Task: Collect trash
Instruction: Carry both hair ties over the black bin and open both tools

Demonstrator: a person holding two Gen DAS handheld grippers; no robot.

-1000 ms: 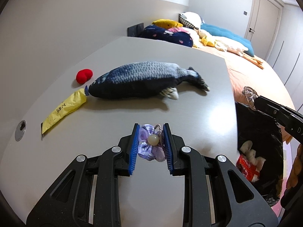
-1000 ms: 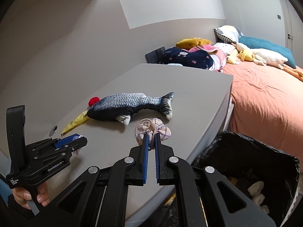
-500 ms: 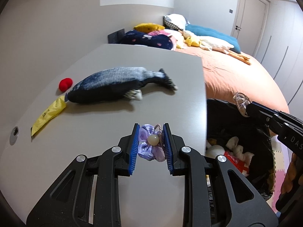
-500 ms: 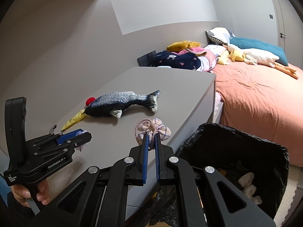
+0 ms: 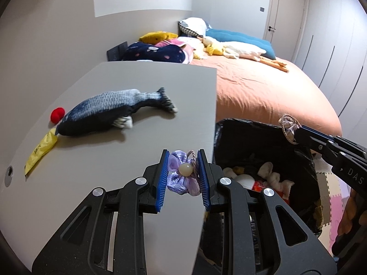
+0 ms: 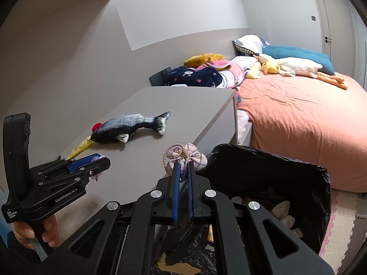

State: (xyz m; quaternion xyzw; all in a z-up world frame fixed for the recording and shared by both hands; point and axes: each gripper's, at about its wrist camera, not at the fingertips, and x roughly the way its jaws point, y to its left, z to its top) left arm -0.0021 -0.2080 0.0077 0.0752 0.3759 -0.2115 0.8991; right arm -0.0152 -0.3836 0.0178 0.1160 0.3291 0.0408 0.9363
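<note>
A home bedroom: a bed [image 6: 298,119] with an orange sheet, pillows [image 6: 296,53] and plush toys [image 6: 296,65] beside a grey bench [image 5: 137,137], closet doors [image 5: 287,20] behind.

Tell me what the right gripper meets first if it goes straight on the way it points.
Probably the grey table's corner, beside the black bin bag; depth is unclear. The right gripper holds a checked fabric scrunchie.

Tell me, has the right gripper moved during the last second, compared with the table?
Yes. The right gripper, shut on the checked scrunchie, has moved off the table toward the black trash bin; it is now at the table's edge beside the bin's rim.
</note>
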